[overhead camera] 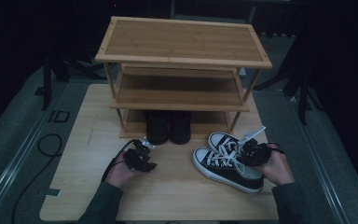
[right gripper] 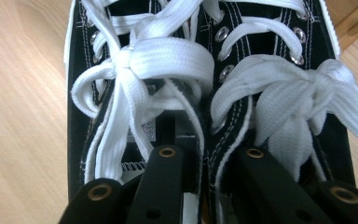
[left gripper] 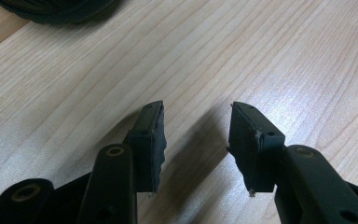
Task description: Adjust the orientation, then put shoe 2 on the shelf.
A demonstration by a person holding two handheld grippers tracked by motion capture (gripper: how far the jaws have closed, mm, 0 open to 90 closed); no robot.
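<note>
Pinching the adjoining inner collars of two black sneakers (right gripper: 205,116) together, right hand-held gripper (overhead camera: 251,150) taking both as one pair, one jaw inside each shoe, probably for a single carry. Lying side by side near the tabletop's (overhead camera: 177,186) right edge, toes pointing toward the near-left, white laces (right gripper: 168,60) bunching just ahead of the jaws. Resting spread and empty toward the near-left corner, left hand-held gripper (left gripper: 196,140). Standing at the far edge, wooden shoe rack (overhead camera: 182,46): black boots (overhead camera: 168,127) already occupying the bottom shelf's middle, middle and top shelves offering open room.
</note>
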